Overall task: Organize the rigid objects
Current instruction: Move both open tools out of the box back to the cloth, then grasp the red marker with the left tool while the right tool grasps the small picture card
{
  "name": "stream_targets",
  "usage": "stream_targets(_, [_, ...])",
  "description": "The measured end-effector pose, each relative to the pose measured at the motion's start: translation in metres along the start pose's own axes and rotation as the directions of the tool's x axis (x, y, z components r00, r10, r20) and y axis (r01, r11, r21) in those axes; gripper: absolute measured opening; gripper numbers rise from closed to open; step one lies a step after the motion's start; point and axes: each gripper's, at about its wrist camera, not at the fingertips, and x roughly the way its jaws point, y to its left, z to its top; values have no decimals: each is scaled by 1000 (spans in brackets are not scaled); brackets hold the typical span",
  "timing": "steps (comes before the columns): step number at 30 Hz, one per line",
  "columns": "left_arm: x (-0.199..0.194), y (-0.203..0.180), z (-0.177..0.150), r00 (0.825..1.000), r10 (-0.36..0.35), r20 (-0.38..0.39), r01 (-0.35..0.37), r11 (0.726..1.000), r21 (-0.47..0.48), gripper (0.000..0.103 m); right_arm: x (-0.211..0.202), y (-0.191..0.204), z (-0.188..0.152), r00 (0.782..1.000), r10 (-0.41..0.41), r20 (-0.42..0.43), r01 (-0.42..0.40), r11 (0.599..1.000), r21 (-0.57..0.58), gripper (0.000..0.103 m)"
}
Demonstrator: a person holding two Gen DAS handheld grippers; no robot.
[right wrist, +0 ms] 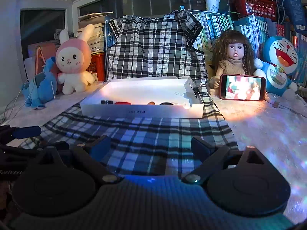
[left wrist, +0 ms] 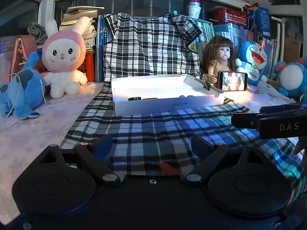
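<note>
The checked cloth (right wrist: 153, 134) is the biggest thing before me: soft woven plaid, draped down from the stack behind and spread flat across the pale table (right wrist: 268, 126). On it, straight ahead at twelve o'clock from both my tongs, sits the white box (right wrist: 142, 111), a shallow cardboard tray with stiff low walls, its long axis running crosswise from nine to three. Neither hand looks clearly nearer; the box lies well apart from both.

Along the box's near wall I see the small rigid things: a black piece (right wrist: 106, 102), a red one (right wrist: 122, 103), a brownish one (right wrist: 151, 103) and another dark one (right wrist: 166, 103), all half hidden, shapes hard to tell.

My right gripper (right wrist: 151, 147) stands wide open with nothing between its blue pads, only cloth below. My left gripper (left wrist: 151, 145) is likewise spread wide and empty.
</note>
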Motion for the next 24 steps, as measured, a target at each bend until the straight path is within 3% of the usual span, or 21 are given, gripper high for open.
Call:
stream_targets(9, [-15,-7,-21,1000,-13,-10,13,999,40,88,-21,6,-24,1000,-24,1,24,999,-23,96])
stream_targets(16, [-14,-6,-27,998,-48,-45,51,997,50,65,-33,10,-38,999,-50,-2,50,998,-42,96])
stream_targets(24, [-3,-6,-32,996,-34,-83,39,998,54,58,-38,11,-50,998,-61,-27,59,996,-67,96])
